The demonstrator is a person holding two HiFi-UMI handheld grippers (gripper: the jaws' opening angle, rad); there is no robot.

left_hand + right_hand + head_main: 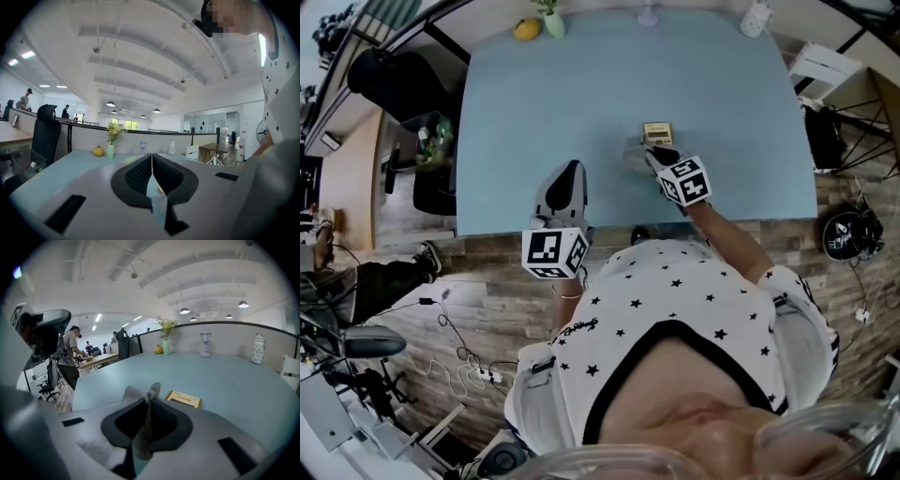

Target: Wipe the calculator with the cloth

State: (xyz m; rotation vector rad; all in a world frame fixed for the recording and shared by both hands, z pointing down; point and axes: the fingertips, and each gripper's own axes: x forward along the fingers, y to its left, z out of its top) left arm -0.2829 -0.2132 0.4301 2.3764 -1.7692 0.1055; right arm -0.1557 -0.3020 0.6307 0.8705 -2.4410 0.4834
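My left tongs (pixel 571 174): closed, empty, over desk (pixel 534 103). My right tongs (pixel 149 404): pinching cloth (pixel 135 393) beside calculator (pixel 183 399). Risk: the unheld calculator may slide when I wipe.

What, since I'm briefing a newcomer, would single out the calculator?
On the light-blue table, look just ahead of the right gripper. The calculator is the small flat tan rectangle beside the grey cloth; nothing else nearby is flat and tan.

An open-plan office: desk partition (pixel 225 336), office chair (pixel 47 133), pendant lamps (pixel 111 103).
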